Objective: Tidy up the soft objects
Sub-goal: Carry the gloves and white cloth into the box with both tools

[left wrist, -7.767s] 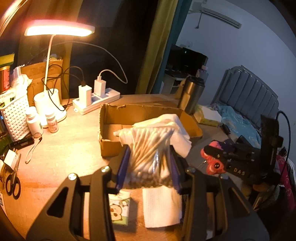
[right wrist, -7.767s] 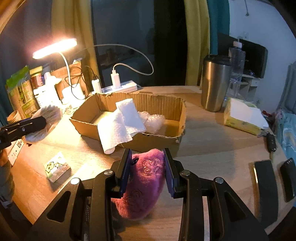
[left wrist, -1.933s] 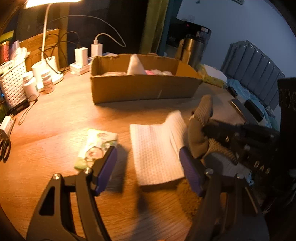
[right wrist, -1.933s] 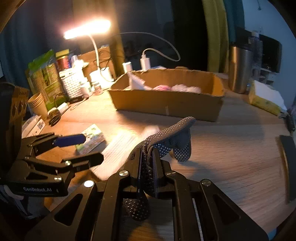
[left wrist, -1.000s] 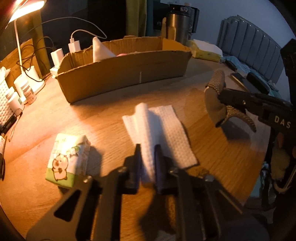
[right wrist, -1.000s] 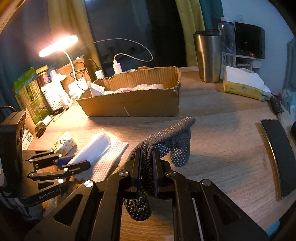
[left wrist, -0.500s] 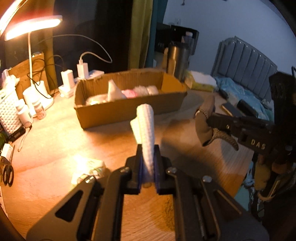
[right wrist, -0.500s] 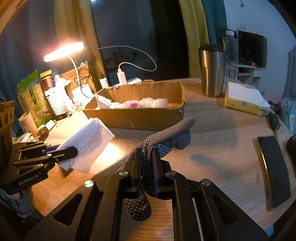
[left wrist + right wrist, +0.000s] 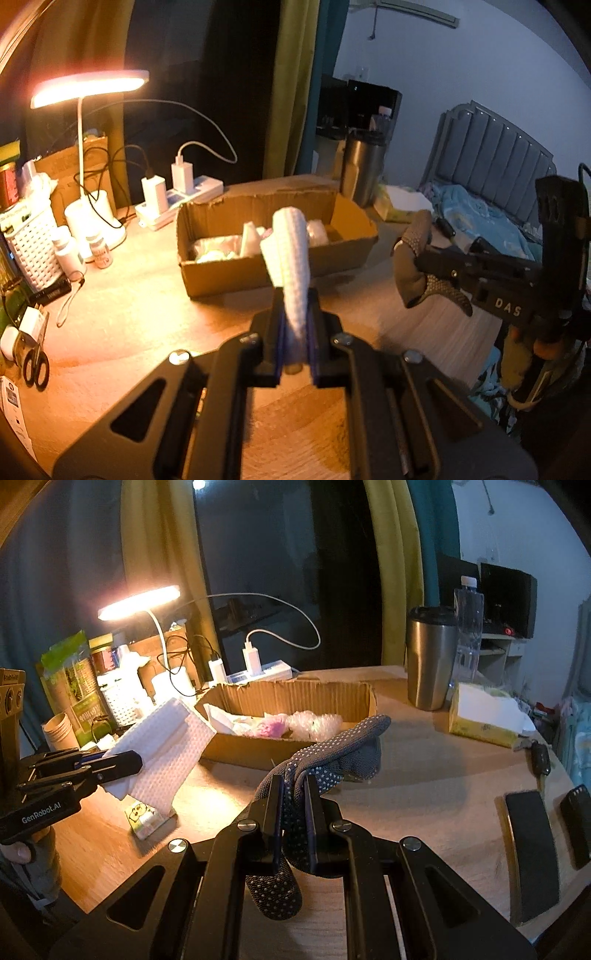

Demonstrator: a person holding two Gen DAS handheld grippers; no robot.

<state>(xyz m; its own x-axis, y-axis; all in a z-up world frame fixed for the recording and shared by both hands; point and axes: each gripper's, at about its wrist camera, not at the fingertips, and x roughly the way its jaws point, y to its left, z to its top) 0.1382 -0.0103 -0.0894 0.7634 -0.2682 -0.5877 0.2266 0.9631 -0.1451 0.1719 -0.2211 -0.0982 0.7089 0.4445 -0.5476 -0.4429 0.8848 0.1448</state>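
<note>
The table (image 9: 436,797) is pale wood with a smooth, faintly grained finish. The box (image 9: 236,273) is matt brown corrugated cardboard with ragged edges. The white cloth (image 9: 291,251) has a dimpled waffle texture. The grey knit glove (image 9: 343,749) carries raised rubbery dots. The tumbler (image 9: 430,664) is brushed metal, dully shiny. The basket (image 9: 31,240) is white perforated plastic.

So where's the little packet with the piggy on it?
In the right wrist view the tissue packet lies flat on the table, lower left, under the white cloth held in the left gripper, in front of the cardboard box.
</note>
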